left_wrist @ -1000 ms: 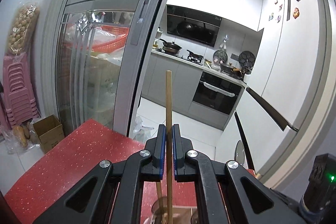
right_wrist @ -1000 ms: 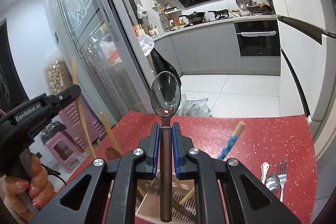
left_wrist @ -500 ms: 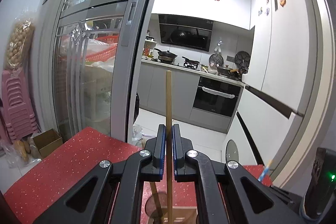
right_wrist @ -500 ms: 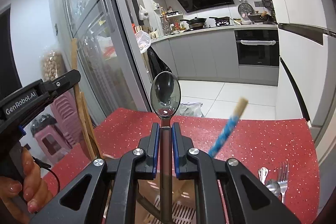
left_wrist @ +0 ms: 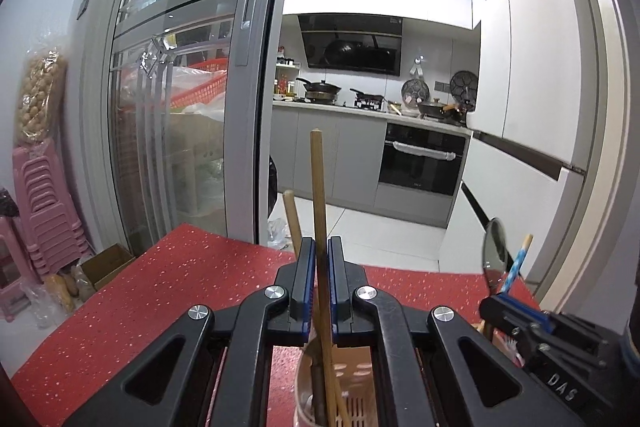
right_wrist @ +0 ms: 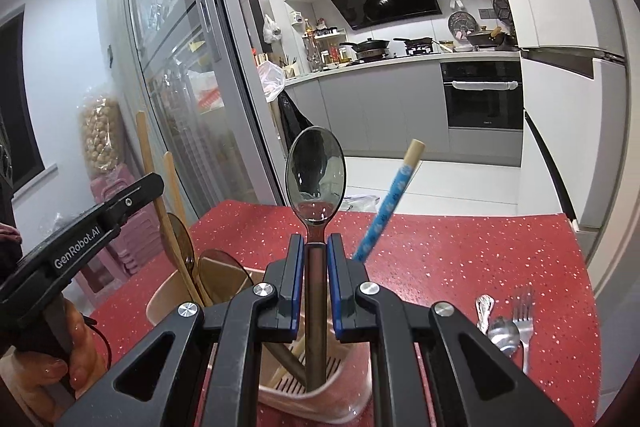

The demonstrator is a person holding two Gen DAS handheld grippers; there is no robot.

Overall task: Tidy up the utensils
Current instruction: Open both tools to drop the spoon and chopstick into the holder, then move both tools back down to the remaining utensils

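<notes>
spoon (right_wrist: 315,175): clamped upright in right gripper (right_wrist: 316,259), bowl at 12 o'clock, handle in caddy (right_wrist: 168,297)
chopstick (left_wrist: 318,187): clamped in left gripper (left_wrist: 318,267)
right view only: fork (right_wrist: 525,319) at 4 o'clock on table (right_wrist: 460,247)

utensil holder (left_wrist: 352,403) base cut off by frame edge, chopstick (left_wrist: 320,227) lower end hidden inside

We see a red surface (right_wrist: 460,267) flecked with white. On it stands a pale pink utensil holder (right_wrist: 320,401). A chopstick (right_wrist: 390,201) at frame centre is blue with white paw prints and a beige tip. Black grippers have blue-lined jaws. Pink stools (left_wrist: 38,211) stack at left.
</notes>
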